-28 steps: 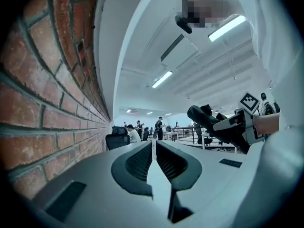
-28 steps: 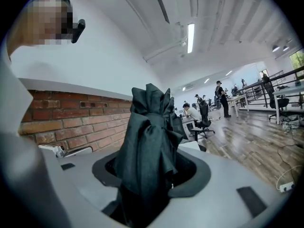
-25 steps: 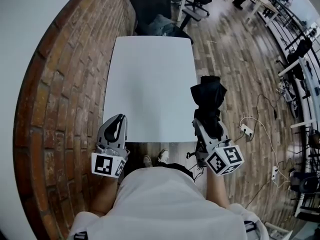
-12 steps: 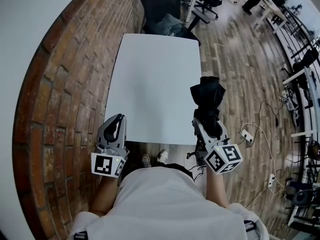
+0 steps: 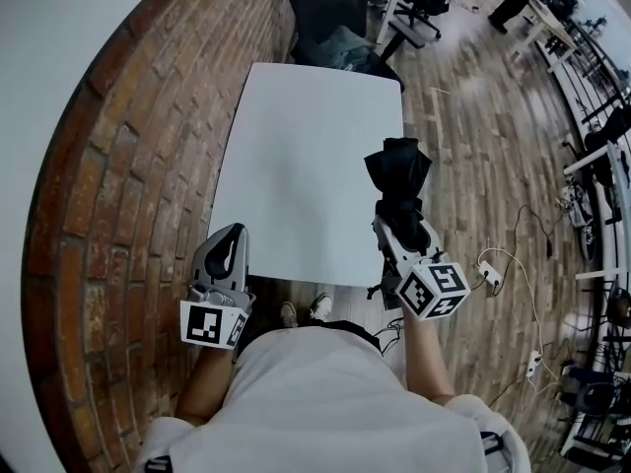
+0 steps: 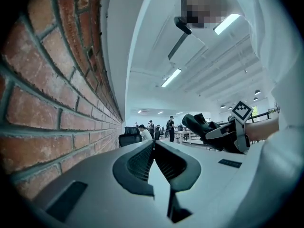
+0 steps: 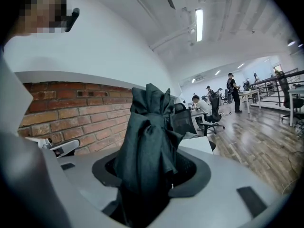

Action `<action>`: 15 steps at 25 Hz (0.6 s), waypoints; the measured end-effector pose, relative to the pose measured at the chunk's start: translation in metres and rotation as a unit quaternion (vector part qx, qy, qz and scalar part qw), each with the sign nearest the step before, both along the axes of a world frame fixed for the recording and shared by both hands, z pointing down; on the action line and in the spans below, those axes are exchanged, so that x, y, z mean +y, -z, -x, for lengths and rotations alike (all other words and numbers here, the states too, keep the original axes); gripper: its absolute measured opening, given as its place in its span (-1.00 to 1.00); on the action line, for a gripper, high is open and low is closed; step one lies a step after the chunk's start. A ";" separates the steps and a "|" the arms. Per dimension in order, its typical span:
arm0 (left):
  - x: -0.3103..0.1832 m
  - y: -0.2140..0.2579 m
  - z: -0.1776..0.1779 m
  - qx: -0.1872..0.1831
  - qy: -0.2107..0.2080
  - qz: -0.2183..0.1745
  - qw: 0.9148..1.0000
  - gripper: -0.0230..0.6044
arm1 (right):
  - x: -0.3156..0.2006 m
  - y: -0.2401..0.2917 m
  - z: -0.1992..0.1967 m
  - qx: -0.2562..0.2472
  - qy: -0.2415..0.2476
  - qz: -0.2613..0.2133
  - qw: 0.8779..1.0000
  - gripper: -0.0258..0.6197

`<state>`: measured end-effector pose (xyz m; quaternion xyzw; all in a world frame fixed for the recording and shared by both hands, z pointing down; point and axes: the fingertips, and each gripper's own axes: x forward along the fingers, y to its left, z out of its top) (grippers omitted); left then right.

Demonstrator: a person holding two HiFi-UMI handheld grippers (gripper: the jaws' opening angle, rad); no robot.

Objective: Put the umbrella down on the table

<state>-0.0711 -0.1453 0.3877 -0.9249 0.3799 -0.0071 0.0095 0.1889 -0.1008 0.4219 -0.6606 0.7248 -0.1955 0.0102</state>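
The black folded umbrella (image 5: 396,173) sticks out of my right gripper (image 5: 399,227), whose jaws are shut on its lower part. Its bunched fabric hangs over the right edge of the white table (image 5: 296,146). In the right gripper view the umbrella (image 7: 147,141) stands upright between the jaws of my right gripper (image 7: 151,171) and fills the middle. My left gripper (image 5: 229,246) waits at the table's near left corner. Seen in its own view, my left gripper (image 6: 153,144) is shut with nothing in it, and the umbrella (image 6: 197,122) shows to the right.
A brick wall (image 5: 128,166) runs along the table's left side. A black office chair (image 5: 330,13) with grey cloth on it stands at the far end. Right of the table, a power strip and cables (image 5: 488,269) lie on the wooden floor. People and desks are far off.
My right gripper has carried the umbrella to the left and a little lower, so its top now overlaps the table's right edge. The left gripper has stayed put.
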 end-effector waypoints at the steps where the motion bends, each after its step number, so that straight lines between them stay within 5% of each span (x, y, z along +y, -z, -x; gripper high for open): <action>1: -0.001 0.000 0.001 -0.001 0.002 -0.001 1.000 -0.83 | -0.006 -0.003 -0.001 0.003 0.002 0.002 1.000 -0.18; 15: -0.008 -0.002 0.029 -0.009 0.058 -0.003 0.998 -0.85 | -0.095 -0.059 -0.012 -0.003 0.021 0.054 0.998 -0.18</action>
